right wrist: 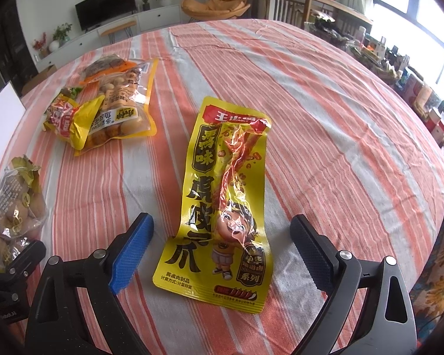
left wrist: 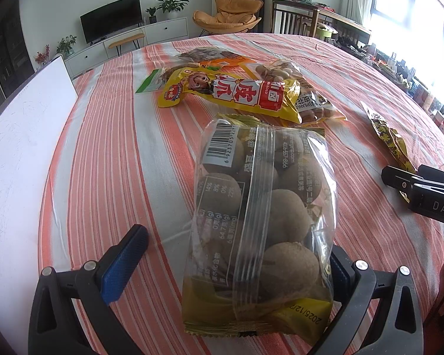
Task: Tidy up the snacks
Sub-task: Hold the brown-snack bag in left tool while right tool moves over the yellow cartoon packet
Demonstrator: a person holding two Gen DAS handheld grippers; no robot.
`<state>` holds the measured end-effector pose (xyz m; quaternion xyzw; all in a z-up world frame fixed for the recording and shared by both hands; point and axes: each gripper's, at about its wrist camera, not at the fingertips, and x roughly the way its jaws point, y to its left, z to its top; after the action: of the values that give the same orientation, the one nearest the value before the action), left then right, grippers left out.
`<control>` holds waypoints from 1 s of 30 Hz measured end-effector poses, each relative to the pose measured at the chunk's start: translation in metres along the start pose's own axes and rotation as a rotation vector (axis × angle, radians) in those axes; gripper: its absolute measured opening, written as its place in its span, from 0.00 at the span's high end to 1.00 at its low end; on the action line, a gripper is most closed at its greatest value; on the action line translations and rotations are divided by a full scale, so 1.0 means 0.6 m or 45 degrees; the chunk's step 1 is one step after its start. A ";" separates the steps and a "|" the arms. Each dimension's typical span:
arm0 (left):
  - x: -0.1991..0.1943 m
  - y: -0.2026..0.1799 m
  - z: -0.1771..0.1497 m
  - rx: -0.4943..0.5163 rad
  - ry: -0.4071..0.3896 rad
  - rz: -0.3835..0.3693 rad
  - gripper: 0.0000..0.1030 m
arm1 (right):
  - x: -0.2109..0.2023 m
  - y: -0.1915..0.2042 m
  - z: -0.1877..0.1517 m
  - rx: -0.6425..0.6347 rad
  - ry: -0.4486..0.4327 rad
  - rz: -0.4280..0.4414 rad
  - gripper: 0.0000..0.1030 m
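- Left wrist view: the left gripper (left wrist: 231, 254) stands with its jaws apart around a clear bag of round brown snacks (left wrist: 260, 222) lying lengthwise at lower centre on the striped desk (left wrist: 109, 136). The blue left pad (left wrist: 124, 266) is clear of the bag; the right finger is largely hidden behind the wrapper, so contact on that side cannot be told.
- Above the bag, at upper centre, sits a pile of packets: a yellow chicken-feet pouch (left wrist: 231, 94) on top, a peanut bag (left wrist: 284, 80) touching its right side, an orange packet (left wrist: 216, 57) behind and a green-and-white packet (left wrist: 151, 81) at the pile's left edge.
- At the right edge the black right gripper (left wrist: 420, 189) reaches in, with a second yellow pouch (left wrist: 390, 139) lying just beside it.
- A white board (left wrist: 23, 136) lies along the left of the frame.
- Right wrist view: the right gripper (right wrist: 222, 251) has its jaws spread fully, the blue pad (right wrist: 133, 254) at lower left and the dark pad (right wrist: 313, 254) at lower right.
- Between them, touching neither pad, the yellow chicken-feet pouch (right wrist: 225, 201) lies flat at centre frame.
- The pile of packets (right wrist: 106, 103) rests at upper left, well apart from that pouch.
- The clear bag of round snacks (right wrist: 14, 207) shows at the left edge, with part of the left gripper (right wrist: 11, 278) below it.
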<state>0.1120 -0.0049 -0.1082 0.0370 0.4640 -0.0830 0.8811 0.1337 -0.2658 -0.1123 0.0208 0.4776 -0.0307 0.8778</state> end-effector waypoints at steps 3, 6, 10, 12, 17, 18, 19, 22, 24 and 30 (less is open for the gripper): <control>0.000 0.000 0.000 0.000 0.000 0.000 0.00 | 0.000 0.000 0.000 -0.001 0.001 0.000 0.07; 0.000 0.000 0.000 0.000 0.000 0.000 0.00 | -0.001 0.000 -0.002 -0.001 -0.007 -0.001 0.07; 0.000 0.000 -0.001 0.000 0.000 0.000 0.00 | -0.001 0.001 -0.003 -0.001 -0.010 -0.002 0.07; 0.000 0.000 -0.001 0.000 -0.001 -0.001 0.00 | -0.001 0.002 -0.003 -0.001 -0.008 -0.004 0.07; 0.000 0.000 -0.002 -0.001 -0.001 0.000 0.00 | -0.002 0.002 -0.003 -0.001 -0.003 -0.003 0.07; 0.000 0.000 -0.001 0.000 -0.001 0.000 0.00 | -0.001 0.001 -0.002 -0.001 -0.001 -0.002 0.07; 0.000 0.000 -0.002 -0.001 -0.001 0.000 0.00 | -0.001 0.001 -0.002 -0.001 0.000 -0.002 0.07; 0.000 0.000 -0.001 0.000 -0.001 0.000 0.00 | -0.001 0.001 -0.002 0.000 0.003 -0.001 0.07; 0.000 0.000 -0.002 -0.001 -0.001 0.000 0.00 | -0.001 0.001 -0.002 0.000 0.002 -0.002 0.07; 0.000 0.000 -0.001 -0.001 -0.002 0.000 0.00 | -0.001 0.001 -0.002 -0.001 0.002 -0.001 0.07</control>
<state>0.1114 -0.0051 -0.1088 0.0366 0.4635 -0.0830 0.8814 0.1327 -0.2654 -0.1126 0.0203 0.4784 -0.0311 0.8774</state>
